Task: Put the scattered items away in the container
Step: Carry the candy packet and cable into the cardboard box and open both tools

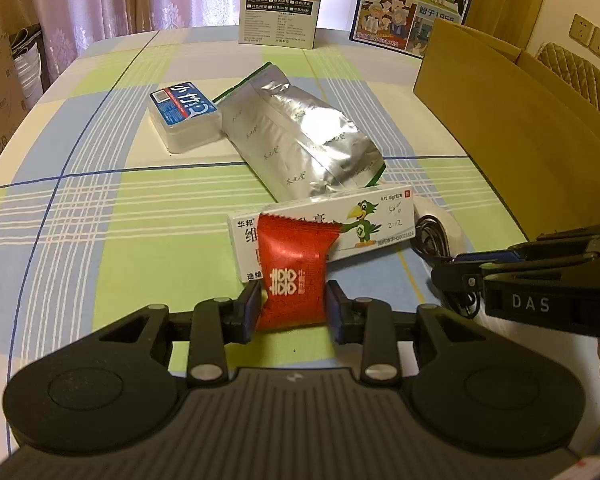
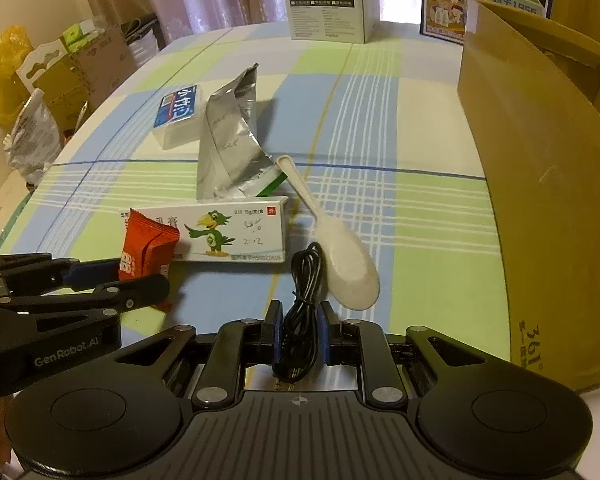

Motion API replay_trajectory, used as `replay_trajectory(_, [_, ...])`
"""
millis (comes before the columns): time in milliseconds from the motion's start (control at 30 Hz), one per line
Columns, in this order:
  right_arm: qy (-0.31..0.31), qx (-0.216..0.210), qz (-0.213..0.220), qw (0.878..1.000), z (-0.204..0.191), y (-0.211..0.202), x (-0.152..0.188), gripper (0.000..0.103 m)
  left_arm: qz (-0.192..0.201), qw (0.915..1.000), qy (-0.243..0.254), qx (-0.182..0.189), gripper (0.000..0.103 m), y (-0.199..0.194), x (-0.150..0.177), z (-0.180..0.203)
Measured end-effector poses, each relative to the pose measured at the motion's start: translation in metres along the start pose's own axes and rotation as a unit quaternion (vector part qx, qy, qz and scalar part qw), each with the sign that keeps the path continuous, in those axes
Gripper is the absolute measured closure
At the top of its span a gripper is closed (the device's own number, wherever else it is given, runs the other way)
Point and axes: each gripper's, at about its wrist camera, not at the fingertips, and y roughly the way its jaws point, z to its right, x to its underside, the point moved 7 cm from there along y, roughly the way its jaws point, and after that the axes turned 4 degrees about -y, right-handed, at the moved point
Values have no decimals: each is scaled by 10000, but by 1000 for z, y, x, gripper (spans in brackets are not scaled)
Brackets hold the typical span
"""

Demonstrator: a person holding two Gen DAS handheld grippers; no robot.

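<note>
**Both grippers loaded: red sachet on the left, cable bundle on the right**

Left wrist view. The left gripper is clamped on a red snack sachet, its blue pads pressing the lower flanks of the packet, which rises in front of a white ointment carton with a green parrot. Beyond lie a silver foil pouch and a small blue-labelled plastic box, just beside each other on the checked tablecloth. The brown cardboard box, judged to be the container, stands at the right. The sachet looks light, soft and crinkly with a slick film; a hold across its puffed body, as here, appears safer than one on the sealed edge.

Right wrist view. The right gripper is closed on a coiled black cable, the strands bunched between the pads. A pale rice spoon lies just beside the coil. The cable is light and limp; loops outside the grip may dangle and snag on the spoon or on the box wall. The box rises close at the right, its open top above the grippers.
</note>
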Motion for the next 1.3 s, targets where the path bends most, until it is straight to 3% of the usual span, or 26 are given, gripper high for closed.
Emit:
replay_trajectory(433, [-69, -68, -22, 10000, 0, 6, 0, 81, -49, 10000, -7, -52, 70, 3, 1, -1])
replay_trajectory(500, [-150, -36, -36, 9999, -2, 7, 0, 81, -81, 10000, -34, -28, 74, 4, 1, -2])
replay_trajectory(733, [-188, -75, -85, 9998, -5, 6, 0, 90, -82, 10000, -34, -21, 77, 1, 1, -2])
replay_trajectory(967, [-102, -61, 215, 9997, -6, -7, -5, 92, 191, 9998, -57, 47, 78, -14, -3, 1])
replay_trajectory(1167, [-8, -115, 159, 9998, -5, -5, -5, 92, 202, 9998, -32, 59, 78, -16, -3, 2])
replay_trajectory(1300, [12, -77, 342, 9994, -4, -12, -9, 92, 240, 9997, -44, 73, 78, -17, -3, 2])
